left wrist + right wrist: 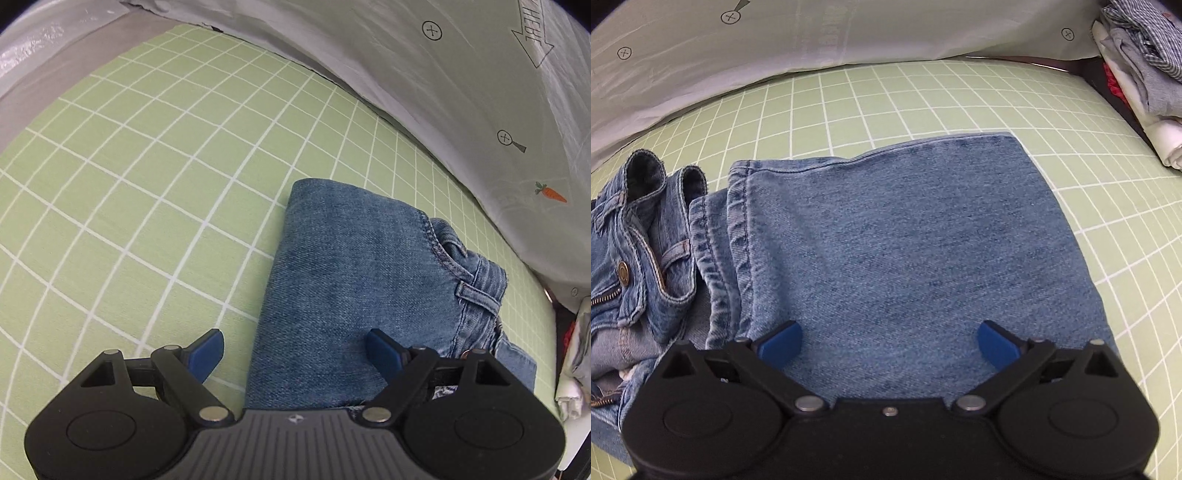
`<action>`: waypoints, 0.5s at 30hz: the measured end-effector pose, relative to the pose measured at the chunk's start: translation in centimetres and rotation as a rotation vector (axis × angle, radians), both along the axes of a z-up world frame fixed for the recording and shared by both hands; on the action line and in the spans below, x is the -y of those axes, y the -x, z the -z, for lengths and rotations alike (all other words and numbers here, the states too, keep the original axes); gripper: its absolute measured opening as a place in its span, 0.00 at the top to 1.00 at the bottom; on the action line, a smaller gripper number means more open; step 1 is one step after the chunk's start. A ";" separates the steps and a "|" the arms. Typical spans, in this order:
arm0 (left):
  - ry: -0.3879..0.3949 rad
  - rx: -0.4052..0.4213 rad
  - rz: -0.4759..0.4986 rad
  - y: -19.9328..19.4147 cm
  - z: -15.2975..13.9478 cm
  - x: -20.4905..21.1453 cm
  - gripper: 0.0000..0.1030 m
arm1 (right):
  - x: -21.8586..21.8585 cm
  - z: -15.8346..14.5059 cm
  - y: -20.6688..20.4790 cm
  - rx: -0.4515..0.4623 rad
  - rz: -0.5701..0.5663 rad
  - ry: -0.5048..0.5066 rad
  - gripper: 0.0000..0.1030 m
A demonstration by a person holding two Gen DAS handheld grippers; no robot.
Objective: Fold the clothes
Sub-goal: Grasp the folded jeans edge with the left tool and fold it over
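A folded pair of blue jeans (351,266) lies on a green checked sheet (147,166). In the left wrist view my left gripper (293,354) stands open above the jeans' left edge, its left pad over the sheet and its right pad over the denim. In the right wrist view the folded jeans (905,240) fill the middle, with the leg hems laid over them and the waistband (639,240) with its button and zip at the left. My right gripper (888,341) hangs wide open over the denim, nothing between its blue pads.
A pale grey plastic-wrapped bulk (461,74) with printed marks and a small carrot picture borders the sheet's far side. A stack of folded clothes (1145,74) sits at the right edge of the sheet. A grey border (55,74) runs along the far left.
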State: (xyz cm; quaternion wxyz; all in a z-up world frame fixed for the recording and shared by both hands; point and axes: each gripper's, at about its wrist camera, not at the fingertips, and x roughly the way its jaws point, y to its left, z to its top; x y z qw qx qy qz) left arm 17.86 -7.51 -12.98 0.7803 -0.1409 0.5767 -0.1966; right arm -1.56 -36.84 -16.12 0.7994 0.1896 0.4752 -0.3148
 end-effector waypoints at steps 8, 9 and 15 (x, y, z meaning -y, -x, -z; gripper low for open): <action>0.210 -0.108 -0.022 -0.1 1.0 -0.7 0.61 | 0.4 -0.3 0.3 0.004 -0.007 -0.024 0.00; 0.248 -0.118 -0.027 0.0 0.7 -1.1 0.69 | 0.5 -0.4 0.5 0.009 -0.005 -0.032 0.00; 0.387 -0.066 0.037 2.2 -4.1 0.2 0.76 | 0.9 -1.7 3.1 0.067 -0.001 -0.097 0.00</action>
